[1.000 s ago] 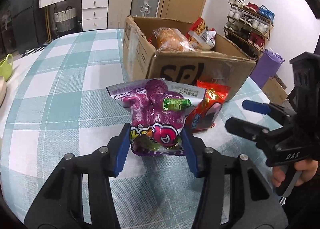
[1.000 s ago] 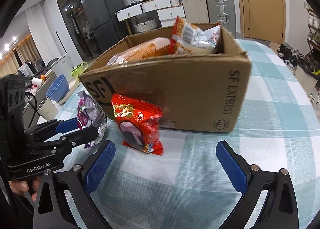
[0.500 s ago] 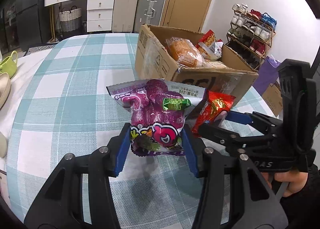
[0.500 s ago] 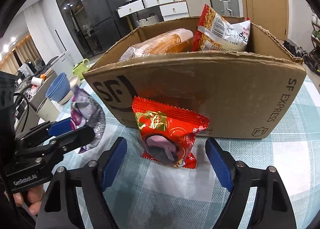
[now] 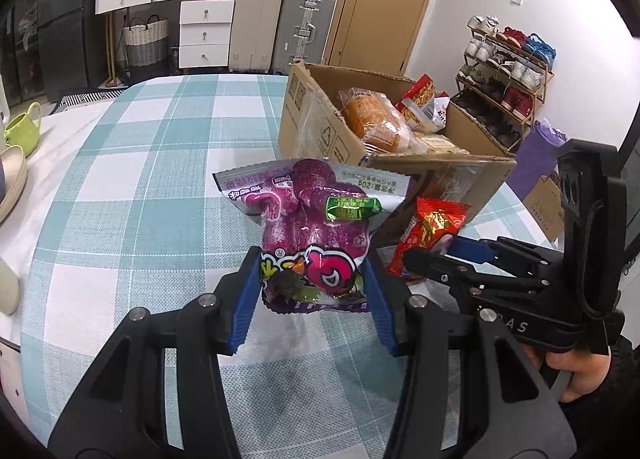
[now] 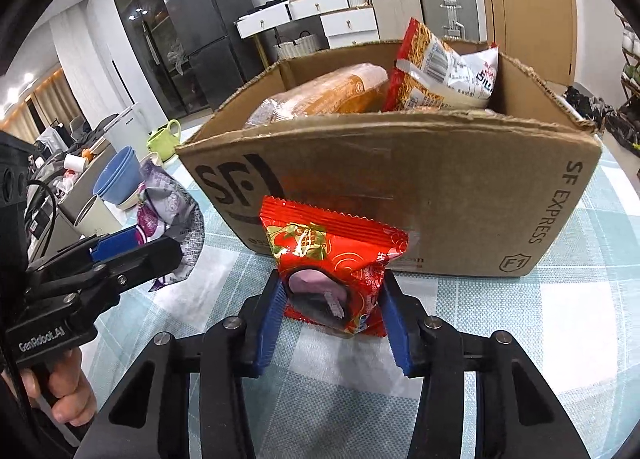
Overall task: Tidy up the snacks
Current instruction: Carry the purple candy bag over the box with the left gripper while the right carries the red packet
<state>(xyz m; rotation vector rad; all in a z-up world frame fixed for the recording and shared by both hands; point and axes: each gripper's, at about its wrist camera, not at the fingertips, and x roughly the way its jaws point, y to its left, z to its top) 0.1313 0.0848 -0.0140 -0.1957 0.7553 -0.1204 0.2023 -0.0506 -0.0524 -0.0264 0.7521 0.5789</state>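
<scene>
Checked cloth covered the surface (image 5: 152, 187) beside the cardboard box (image 6: 440, 195). My left gripper (image 5: 314, 295) pinched the soft purple candy bag (image 5: 316, 227); right gripper (image 6: 330, 315) had just closed low on the light, crinkly red snack packet (image 6: 332, 255).

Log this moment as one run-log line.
left gripper: shut on purple candy bag | right gripper: jaws just closed on red snack packet | brown cardboard box: behind, holds snacks
</scene>
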